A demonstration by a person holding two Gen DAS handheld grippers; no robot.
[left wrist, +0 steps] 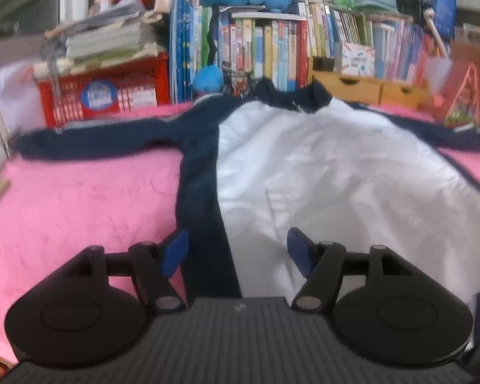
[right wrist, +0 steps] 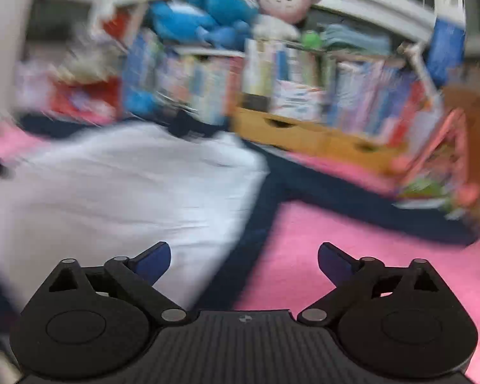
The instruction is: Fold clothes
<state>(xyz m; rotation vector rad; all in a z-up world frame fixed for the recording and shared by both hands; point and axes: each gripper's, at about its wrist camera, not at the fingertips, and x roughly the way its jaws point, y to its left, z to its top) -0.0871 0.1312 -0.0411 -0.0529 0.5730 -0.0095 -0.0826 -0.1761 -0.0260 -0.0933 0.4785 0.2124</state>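
navy and white cloth lies nearest the left gripper (left wrist: 238, 249), whose jaws stand spread with nothing pinched, hanging over the hem where the jacket (left wrist: 320, 172) turns from its dark side panel to the white body. the right gripper (right wrist: 244, 264) also has its jaws spread and empty, tilted down over the jacket's other edge, half above white cloth and half above the pink blanket (right wrist: 352, 249). the jacket lies flat on that blanket, sleeves out to both sides and collar at the far end. the risk here is a poor pinch: jaws closing on the top layer only, or catching the fuzzy blanket with it, would drag the spread garment askew. the right view is blurred, so a hurried grasp could miss the hem. beyond the collar, the left sleeve (left wrist: 96, 140) lies near a red basket (left wrist: 105, 92) and the bookshelf (left wrist: 272, 51), where a swung sleeve might snag.
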